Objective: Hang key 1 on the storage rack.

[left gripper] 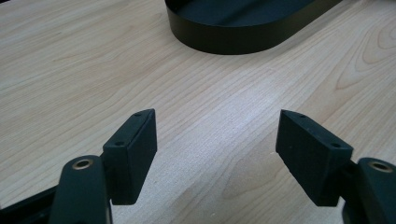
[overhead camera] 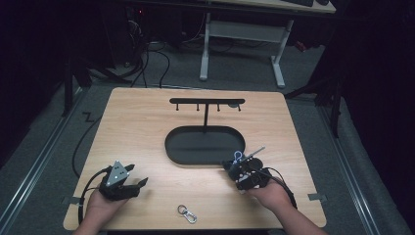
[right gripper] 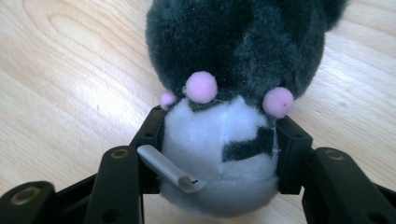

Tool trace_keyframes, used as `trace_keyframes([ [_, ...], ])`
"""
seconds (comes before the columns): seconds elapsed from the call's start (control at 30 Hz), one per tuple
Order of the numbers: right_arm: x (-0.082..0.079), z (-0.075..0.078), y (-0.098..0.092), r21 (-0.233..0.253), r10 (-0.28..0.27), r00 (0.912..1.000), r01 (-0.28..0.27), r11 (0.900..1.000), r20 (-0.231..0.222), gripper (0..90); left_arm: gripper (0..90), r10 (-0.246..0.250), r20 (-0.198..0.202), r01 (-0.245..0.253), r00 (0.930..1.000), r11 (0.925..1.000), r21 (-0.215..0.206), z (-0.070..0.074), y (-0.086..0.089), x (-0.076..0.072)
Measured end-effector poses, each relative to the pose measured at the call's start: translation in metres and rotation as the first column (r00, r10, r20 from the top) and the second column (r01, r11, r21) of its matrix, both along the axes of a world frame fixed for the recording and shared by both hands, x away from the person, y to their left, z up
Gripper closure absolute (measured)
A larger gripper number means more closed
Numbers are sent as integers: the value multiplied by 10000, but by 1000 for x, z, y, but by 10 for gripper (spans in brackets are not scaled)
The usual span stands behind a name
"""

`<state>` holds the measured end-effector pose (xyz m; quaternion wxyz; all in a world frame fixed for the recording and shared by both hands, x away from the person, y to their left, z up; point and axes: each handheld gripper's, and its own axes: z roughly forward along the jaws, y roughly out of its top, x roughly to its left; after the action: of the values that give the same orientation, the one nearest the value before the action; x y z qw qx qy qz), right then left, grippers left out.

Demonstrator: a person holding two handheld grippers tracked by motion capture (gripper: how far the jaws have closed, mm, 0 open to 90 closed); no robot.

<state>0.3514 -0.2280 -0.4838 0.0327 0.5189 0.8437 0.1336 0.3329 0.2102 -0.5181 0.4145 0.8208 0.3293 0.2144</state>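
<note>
A small plush toy, dark grey fur above a white face with pink pom-poms, sits between the jaws of my right gripper, which is shut on it just above the table. In the high view the right gripper holds the plush toy at the near right rim of the black oval tray; a blue loop sticks up from the toy. My left gripper rests open on the table's near left. In the left gripper view its fingers are wide apart over bare wood, around nothing.
A black T-shaped hook stand rises from the tray's far side. A metal key clip lies near the table's front edge, between my hands. A white desk frame stands on the floor beyond the table.
</note>
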Motion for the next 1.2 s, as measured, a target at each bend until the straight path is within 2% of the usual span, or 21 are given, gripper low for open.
trace_keyframes([
  [0.07,-3,5,-2,-58,126,9999,-125,9999,105,498,298,-1,-7,1,10000,10000,34,0,0,0],
  [0.1,-5,12,-3,-272,281,9992,-274,9993,279,501,298,17,-3,-17,10000,10000,21,0,1,0],
  [0.23,-7,22,-6,-267,336,9990,-329,9991,286,502,298,102,-45,-103,9999,9999,-95,0,2,1],
  [0.5,-12,52,-11,155,360,9979,-369,9992,546,502,298,9,-10,-9,10000,10000,-87,1,0,-2],
  [0.67,-13,67,-14,397,259,9989,-274,9988,378,501,298,73,-7,-73,10000,9999,-127,1,3,0],
  [0.87,-13,84,-16,270,346,9986,-357,9990,395,501,295,-11,50,11,10000,10000,-2,0,0,1],
  [1.0,-10,93,-17,254,287,9991,-295,9992,309,500,294,44,82,-43,10000,10000,-69,1,2,1],
  [1.2,-3,102,-17,178,364,9984,-372,9992,428,498,294,-104,67,104,9999,9999,-11,1,-1,2],
])
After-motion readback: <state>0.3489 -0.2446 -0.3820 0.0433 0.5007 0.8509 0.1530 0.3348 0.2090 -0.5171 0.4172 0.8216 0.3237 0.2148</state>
